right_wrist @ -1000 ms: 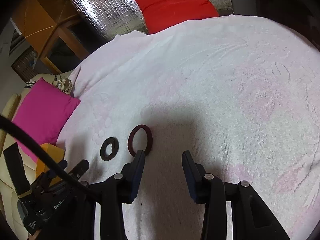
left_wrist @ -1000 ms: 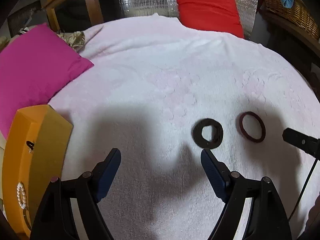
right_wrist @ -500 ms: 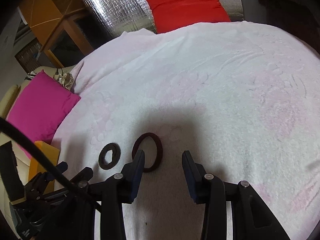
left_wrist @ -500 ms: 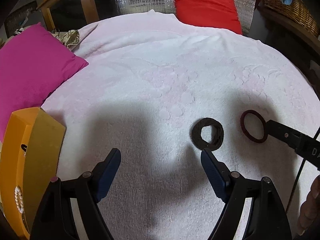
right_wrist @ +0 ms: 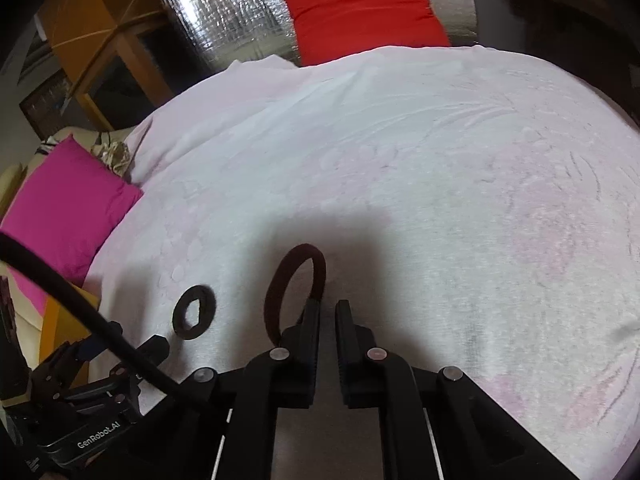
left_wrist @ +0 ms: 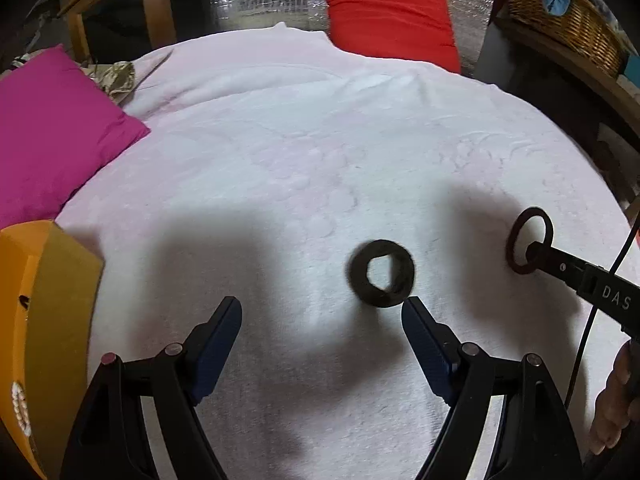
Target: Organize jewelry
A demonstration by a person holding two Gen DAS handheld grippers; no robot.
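The right gripper, half-open a second ago beside the thin maroon bangle, has clenched on that bangle's near rim at lower centre of the right wrist view and tipped it up on edge off the pale pink bedspread — so this piece looks ready to be carried away. The left gripper has not changed: released, jaws wide and empty, with the broad dark fabric ring lying flat just beyond its right finger. The orange box at the left edge, white beads on its side, seems the likely home — nothing lies between except that ring and the left gripper itself.
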